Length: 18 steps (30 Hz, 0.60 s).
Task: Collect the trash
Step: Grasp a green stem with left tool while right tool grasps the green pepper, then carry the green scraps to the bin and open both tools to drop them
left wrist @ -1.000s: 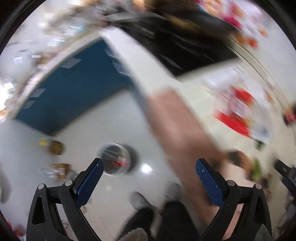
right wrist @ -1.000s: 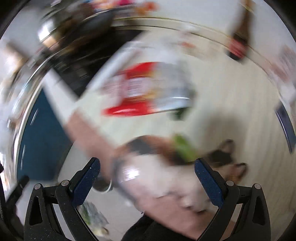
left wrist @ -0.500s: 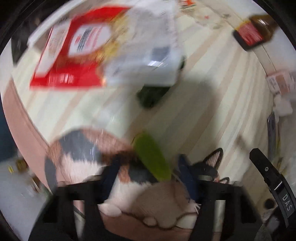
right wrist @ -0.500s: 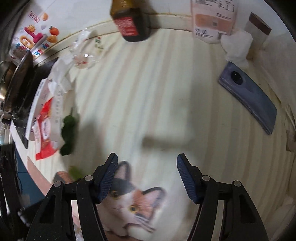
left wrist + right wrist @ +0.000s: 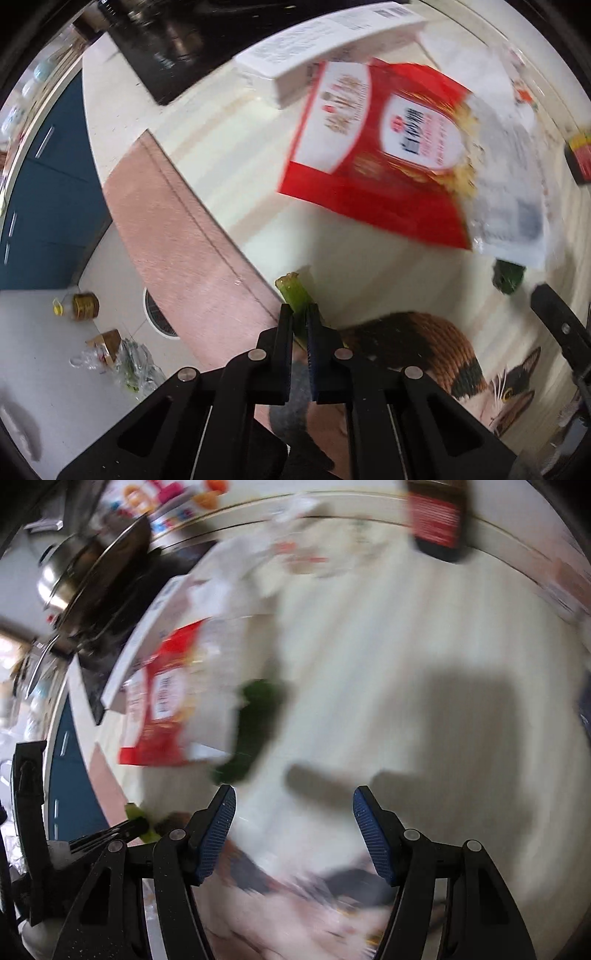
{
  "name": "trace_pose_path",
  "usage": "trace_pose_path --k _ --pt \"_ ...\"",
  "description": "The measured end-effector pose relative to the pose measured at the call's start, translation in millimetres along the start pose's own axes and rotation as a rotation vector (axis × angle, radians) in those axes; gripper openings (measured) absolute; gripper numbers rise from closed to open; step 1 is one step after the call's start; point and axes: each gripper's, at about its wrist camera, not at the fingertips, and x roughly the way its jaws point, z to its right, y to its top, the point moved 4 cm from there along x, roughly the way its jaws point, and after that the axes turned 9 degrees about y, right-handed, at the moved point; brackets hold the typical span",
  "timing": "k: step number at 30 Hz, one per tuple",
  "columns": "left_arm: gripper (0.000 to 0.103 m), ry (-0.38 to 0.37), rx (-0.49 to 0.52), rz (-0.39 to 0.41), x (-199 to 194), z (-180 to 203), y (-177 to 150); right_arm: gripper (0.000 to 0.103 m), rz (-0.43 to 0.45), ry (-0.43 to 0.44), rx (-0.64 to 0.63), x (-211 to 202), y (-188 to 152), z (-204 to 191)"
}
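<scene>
The big cream counter [image 5: 229,177] has a cat picture mat [image 5: 461,365] at its near edge. A red food bag [image 5: 373,155] with white labels lies far ahead; its writing is too blurry to read. The left gripper [image 5: 300,325] is squeezed tight on a green stalk [image 5: 293,291], which pokes straight out past the fingertips, long way forward. The right gripper [image 5: 293,830] is spread wide and holds nothing. A dark green scrap [image 5: 255,716], maybe a leaf, lies ahead and left of it, closer to the right gripper.
</scene>
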Motion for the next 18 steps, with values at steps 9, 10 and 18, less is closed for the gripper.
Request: trace_pose_path --k 9,10,18 --pt "0.003 0.0 0.03 0.029 -2.9 -1.3 -7.1 0.024 -0.034 -0.13 -0.117 34.8 4.7 -25.2" --pt "0.003 -0.007 0.035 0.029 -6.0 -0.7 -9.8 0.024 -0.041 -0.135 -0.121 32.6 1.3 -23.1" --pt "0.001 -0.065 0.05 0.055 -27.7 -19.2 -17.3 0.023 -0.055 -0.087 -0.028 -7.0 -32.5 -0.2"
